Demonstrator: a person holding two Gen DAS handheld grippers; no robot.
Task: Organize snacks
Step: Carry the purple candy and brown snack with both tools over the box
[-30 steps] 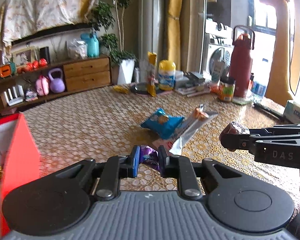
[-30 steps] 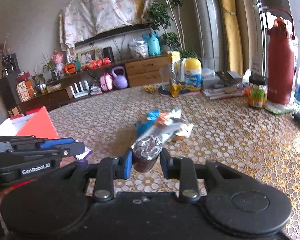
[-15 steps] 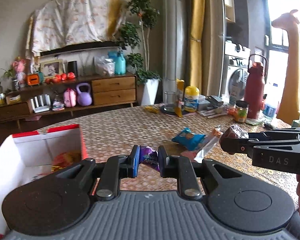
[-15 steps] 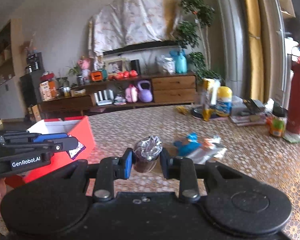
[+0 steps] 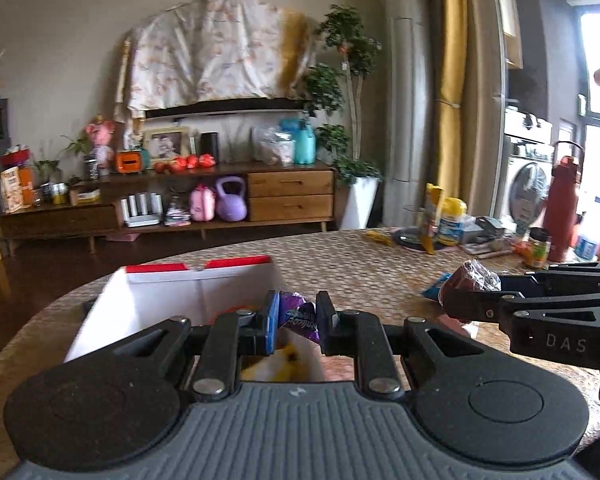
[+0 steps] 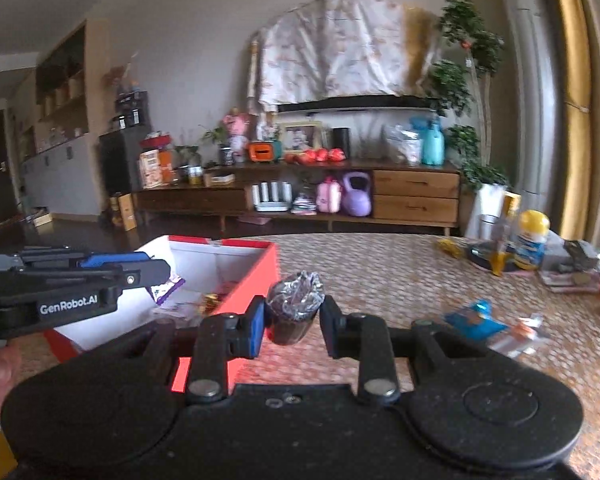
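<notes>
My left gripper is shut on a purple snack packet and hovers over the open red box with white inner walls. Yellow wrapped snacks lie inside the box. My right gripper is shut on a dark brown snack in a crinkled clear wrapper, just right of the red box. In the left wrist view the right gripper reaches in from the right with that wrapped snack. In the right wrist view the left gripper sits above the box with the purple packet.
A blue snack bag and a silver-orange packet lie on the patterned tablecloth to the right. At the table's far side stand a yellow-lidded tub, a red flask and a small jar.
Both grippers swung left and rose, each keeping its snack. The red box came from the left edge to under the left gripper; the loose snacks slid off to the right.
</notes>
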